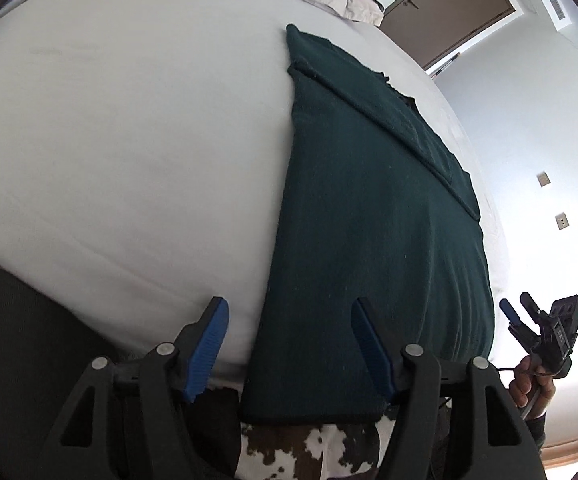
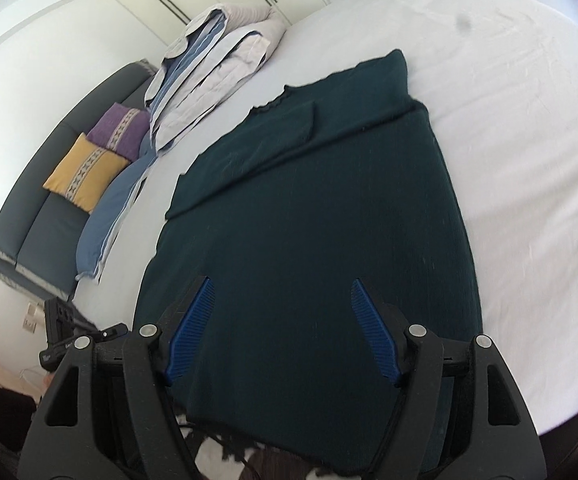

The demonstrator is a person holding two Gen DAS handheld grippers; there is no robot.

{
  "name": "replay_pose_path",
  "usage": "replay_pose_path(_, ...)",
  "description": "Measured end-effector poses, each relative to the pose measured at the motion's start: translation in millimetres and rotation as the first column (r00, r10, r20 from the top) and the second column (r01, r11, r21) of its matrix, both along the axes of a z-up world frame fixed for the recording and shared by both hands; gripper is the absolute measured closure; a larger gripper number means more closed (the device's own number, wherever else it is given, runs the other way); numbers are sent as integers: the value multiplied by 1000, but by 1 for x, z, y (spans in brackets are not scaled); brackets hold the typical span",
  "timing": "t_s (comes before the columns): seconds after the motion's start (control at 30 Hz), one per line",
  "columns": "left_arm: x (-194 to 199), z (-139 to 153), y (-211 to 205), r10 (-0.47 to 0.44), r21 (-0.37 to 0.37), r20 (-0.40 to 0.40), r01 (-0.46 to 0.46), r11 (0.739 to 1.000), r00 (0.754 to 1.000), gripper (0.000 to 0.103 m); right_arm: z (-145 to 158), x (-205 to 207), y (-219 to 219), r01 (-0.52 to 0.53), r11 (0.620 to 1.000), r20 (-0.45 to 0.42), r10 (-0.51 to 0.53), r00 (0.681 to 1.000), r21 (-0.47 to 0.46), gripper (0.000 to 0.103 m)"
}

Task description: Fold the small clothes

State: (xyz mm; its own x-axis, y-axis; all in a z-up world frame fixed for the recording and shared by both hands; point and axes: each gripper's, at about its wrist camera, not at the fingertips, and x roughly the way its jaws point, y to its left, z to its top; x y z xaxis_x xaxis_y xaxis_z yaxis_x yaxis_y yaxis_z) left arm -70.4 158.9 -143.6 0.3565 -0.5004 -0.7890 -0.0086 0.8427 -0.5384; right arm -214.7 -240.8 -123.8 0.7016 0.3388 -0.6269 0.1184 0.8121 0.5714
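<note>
The dark green knitted garment (image 2: pixel 313 216) lies flat along the near part of the white-sheeted bed (image 1: pixel 109 152), its sides and a sleeve already turned in to make one long panel, its near hem hanging just over the mattress edge; the scalloped neckline sits at the far end. Both tools hover above that near hem, and neither holds anything: the left gripper (image 1: pixel 289 348) has its blue ribbed pads spread wide, one over bare sheet and one over the cloth; the right gripper (image 2: pixel 283 328) stands just as wide, both pads over the knit (no fabric pinched between them, as far as can be seen). My read is that the lengthwise folds are done and the hem-to-neck fold comes next. The risk from here: the left gripper straddles the garment's side edge, so a careless close could bite sheet along with knit, or catch only the top layer and drag the tucked sleeve loose; uneven lifts would skew the panel. Beyond the garment, a stack of folded grey and blue bedding (image 2: pixel 217 64) rests at the bed's far corner; a dark sofa with yellow and purple cushions (image 2: pixel 101 152) stands beside it.
</note>
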Motion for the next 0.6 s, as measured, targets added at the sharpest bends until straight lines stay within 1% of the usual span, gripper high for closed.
replay_pose_path(0.13, -7, -13, 1, -2, -46, -52, -1, 999, 999, 37, -4, -26, -10, 8, 999, 6, -8, 1000, 44, 35)
replay_pose_path(0.23, -10, -27, -6, -42, -52, -102, 37, 998, 994, 37, -5, -38, -16, 17, 998, 9, -18, 1000, 57, 35)
replay_pose_path(0.3, -11, -26, -9, -47, -49, -88, 42, 998, 995, 37, -6, -41, -17, 17, 998, 6, -17, 1000, 56, 35)
replay_pose_path(0.33, -11, -27, -7, -39, -63, -87, 34, 997, 995, 37, -5, -42, -19, 14, 998, 4, -14, 1000, 56, 37)
replay_pose_path(0.43, -11, -31, 4, -34, -129, -88, 22, 991, 996, 36, -8, -41, -22, 7, 997, 0, -7, 1000, 75, 37)
replay_pose_path(0.47, -11, -31, 3, -42, -136, -90, 29, 990, 995, 39, -10, -41, -21, 5, 997, -6, -5, 1000, 74, 37)
replay_pose_path(0.5, -12, -31, 3, -45, -123, -94, 34, 992, 995, 47, -9, -40, -21, 3, 997, -9, -3, 1000, 72, 37)
replay_pose_path(0.53, -12, -33, 1, -50, -112, -106, 38, 993, 993, 59, -9, -37, -21, 0, 997, -10, 1, 1000, 71, 37)
replay_pose_path(0.6, -14, -36, -1, -58, -103, -137, 44, 994, 989, 69, -9, -37, -20, -5, 997, -11, 6, 1000, 71, 37)
